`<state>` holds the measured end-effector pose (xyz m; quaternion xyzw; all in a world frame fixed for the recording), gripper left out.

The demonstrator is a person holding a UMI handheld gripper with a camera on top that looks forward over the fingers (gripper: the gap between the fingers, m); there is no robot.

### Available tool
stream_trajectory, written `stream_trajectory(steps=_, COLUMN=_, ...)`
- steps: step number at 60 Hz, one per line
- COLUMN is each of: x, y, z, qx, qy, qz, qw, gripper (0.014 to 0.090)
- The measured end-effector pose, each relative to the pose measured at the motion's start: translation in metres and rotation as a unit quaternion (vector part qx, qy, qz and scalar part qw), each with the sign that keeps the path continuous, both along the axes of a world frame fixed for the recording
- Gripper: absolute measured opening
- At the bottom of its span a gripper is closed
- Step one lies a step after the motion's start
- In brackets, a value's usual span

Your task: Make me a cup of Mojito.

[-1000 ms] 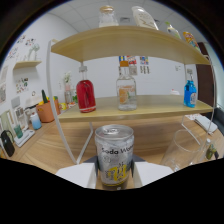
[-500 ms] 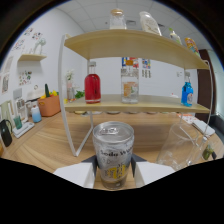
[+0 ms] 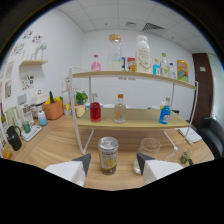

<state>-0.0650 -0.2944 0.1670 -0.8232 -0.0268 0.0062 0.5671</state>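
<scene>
Tongs (image 3: 112,162) spread wide, soda can (image 3: 108,155) standing on the bench (image 3: 60,145) between them, gaps either side; clear glass (image 3: 148,151) just beside.

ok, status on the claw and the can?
Claw open, can standing on the table between its fingers, gaps both sides. Empty glass just right of the can. Nothing blocking.

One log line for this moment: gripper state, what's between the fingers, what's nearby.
gripper: open | silver drink can: standing on wooden table, between fingers | clear empty glass: beside can
</scene>
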Motion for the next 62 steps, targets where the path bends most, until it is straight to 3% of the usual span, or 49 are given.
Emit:
stream_trajectory(steps=33, x=0.083, y=-0.059, z=0.002, qx=-0.031, qy=-0.005, qz=-0.042, qw=0.999, gripper=0.0853)
stream_trajectory(steps=62, x=0.096, y=-0.07, z=-0.006, qx=-0.047, qy=-0.008, qz=-0.026, qw=0.999, gripper=0.0856)
